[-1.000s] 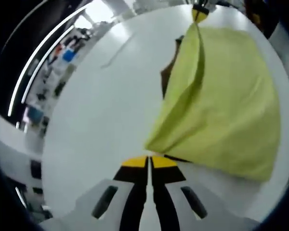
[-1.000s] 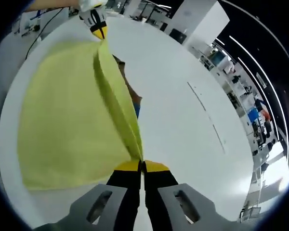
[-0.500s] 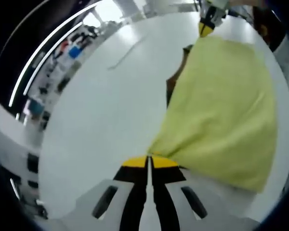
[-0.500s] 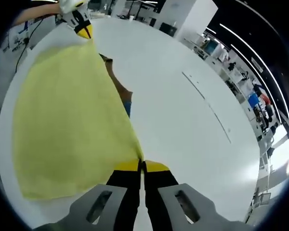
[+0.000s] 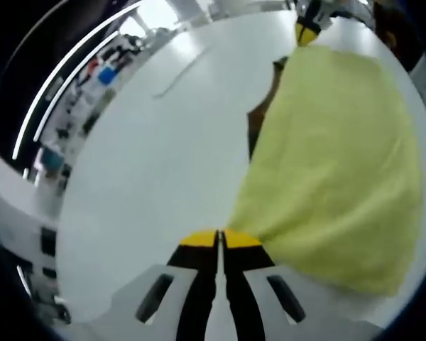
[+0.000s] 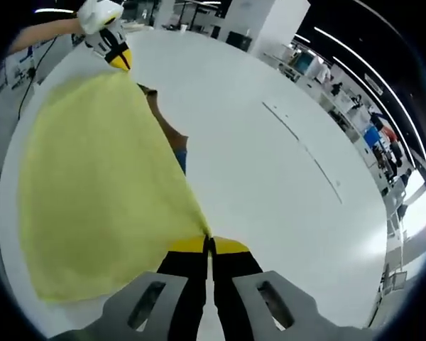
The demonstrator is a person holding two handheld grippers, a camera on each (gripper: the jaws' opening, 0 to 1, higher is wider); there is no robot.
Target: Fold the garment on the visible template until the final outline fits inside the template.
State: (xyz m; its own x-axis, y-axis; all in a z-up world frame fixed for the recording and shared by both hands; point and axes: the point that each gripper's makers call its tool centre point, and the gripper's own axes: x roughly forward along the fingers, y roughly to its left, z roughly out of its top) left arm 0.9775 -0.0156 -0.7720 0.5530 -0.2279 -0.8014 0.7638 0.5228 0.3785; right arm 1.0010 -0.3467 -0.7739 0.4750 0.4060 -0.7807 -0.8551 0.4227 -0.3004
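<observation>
- Two grippers hold one yellow-green garment (image 5: 334,163) by neighbouring corners: the left gripper (image 5: 218,240) has its jaws clamped together on the near corner in the left gripper view, and the right gripper (image 6: 209,245) is clamped on the other corner in the right gripper view.
- The cloth lies spread across the white desk (image 5: 163,163), its held edge stretched taut between the two grippers.
- A brown and blue patch (image 6: 172,138), perhaps the template, peeks out from beside that edge; what it is cannot be made out.
- Judged from this, the fold is best carried out with both corners level and moving together, the edge kept taut, then laid square over the opposite side so no slack bunches.
- The desk is smooth and bare, marked by a thin line (image 6: 302,149).
- Beyond it, a large hall with shelving and strip lights (image 5: 64,78).
</observation>
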